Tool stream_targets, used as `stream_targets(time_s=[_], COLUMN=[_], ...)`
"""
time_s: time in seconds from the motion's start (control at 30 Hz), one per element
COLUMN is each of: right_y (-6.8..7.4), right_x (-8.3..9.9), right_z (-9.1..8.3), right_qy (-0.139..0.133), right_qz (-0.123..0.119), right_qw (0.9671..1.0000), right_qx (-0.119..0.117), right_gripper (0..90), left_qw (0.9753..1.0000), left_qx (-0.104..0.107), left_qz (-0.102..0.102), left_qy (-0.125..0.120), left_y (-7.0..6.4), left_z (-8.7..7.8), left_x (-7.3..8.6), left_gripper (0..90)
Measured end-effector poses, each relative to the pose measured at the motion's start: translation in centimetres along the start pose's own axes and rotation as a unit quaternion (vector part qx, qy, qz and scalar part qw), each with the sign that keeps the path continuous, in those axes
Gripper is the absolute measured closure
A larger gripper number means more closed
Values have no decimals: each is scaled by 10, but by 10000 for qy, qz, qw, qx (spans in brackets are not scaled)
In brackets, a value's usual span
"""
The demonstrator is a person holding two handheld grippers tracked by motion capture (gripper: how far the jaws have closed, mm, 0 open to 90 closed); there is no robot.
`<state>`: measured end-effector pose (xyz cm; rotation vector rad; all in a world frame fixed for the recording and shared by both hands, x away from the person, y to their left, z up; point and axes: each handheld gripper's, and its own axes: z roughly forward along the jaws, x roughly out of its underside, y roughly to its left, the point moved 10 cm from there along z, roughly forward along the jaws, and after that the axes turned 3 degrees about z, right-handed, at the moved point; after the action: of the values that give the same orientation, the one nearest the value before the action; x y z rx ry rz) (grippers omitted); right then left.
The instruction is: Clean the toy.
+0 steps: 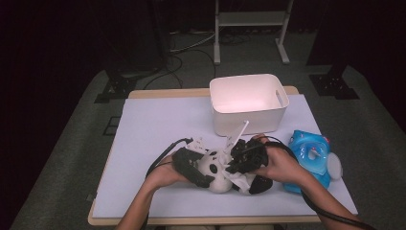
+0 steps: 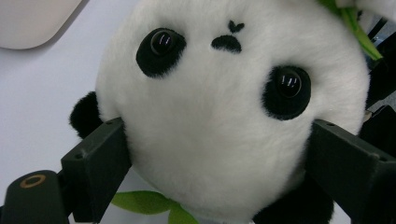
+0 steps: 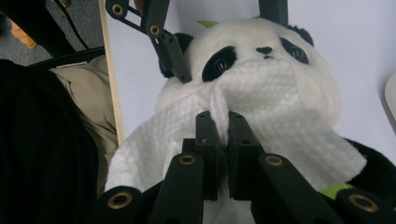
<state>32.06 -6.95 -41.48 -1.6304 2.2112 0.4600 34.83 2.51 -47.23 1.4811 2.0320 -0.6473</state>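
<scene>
A: Panda plush [image 2: 224, 126] sits near the front middle of the desk [image 1: 158, 129], head clamped from both sides by the left hand-held gripper [image 1: 196, 167], jaws spread wide around it.

B: Right hand-held gripper [image 3: 223, 135]?

A: Jaws pinched nearly together on a fold of white cloth [image 3: 261, 93], pressed over the panda's muzzle.

B: Likely wiping the face. Advice: keep the left grip steady, drag the cloth with light strokes, don't let the fold slip.

A: Both forearms come in low, hands meeting over the toy. White bin [image 1: 249, 103] just behind; blue toy [image 1: 311, 158] to the right.
</scene>
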Motion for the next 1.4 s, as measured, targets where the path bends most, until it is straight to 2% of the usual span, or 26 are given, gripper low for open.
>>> stream_targets(time_s=[0.17,0.23,0.4,0.6,0.77,0.93,1.4], right_y=[2,3,4,2,-6,-10,-21], right_x=[-5,-7,-18,-26,-15,0,23], right_z=[1,1,-1,2,6,6,-9], right_qy=[6,8,-101,-90,110,125,-31], right_qz=[3,-66,-86,-114,-48,82,433], right_qw=[10000,10000,9999,9999,9999,9999,9990], right_qx=[-55,-34,-74,-70,24,-5,-48], right_gripper=[843,842,842,841,842,845,847], left_qw=[10000,10000,10000,9999,9999,9999,9994], left_qx=[3,16,46,63,97,111,244], left_qz=[26,19,-1,-31,-7,16,39], left_qy=[13,23,-21,-78,-110,-118,-224], left_y=[1,1,0,-1,-3,-3,-5], left_z=[-1,-1,-1,-2,-1,-1,-8], left_x=[0,0,-2,-4,-5,-5,-7], left_gripper=[115,114,111,109,98,73,71])
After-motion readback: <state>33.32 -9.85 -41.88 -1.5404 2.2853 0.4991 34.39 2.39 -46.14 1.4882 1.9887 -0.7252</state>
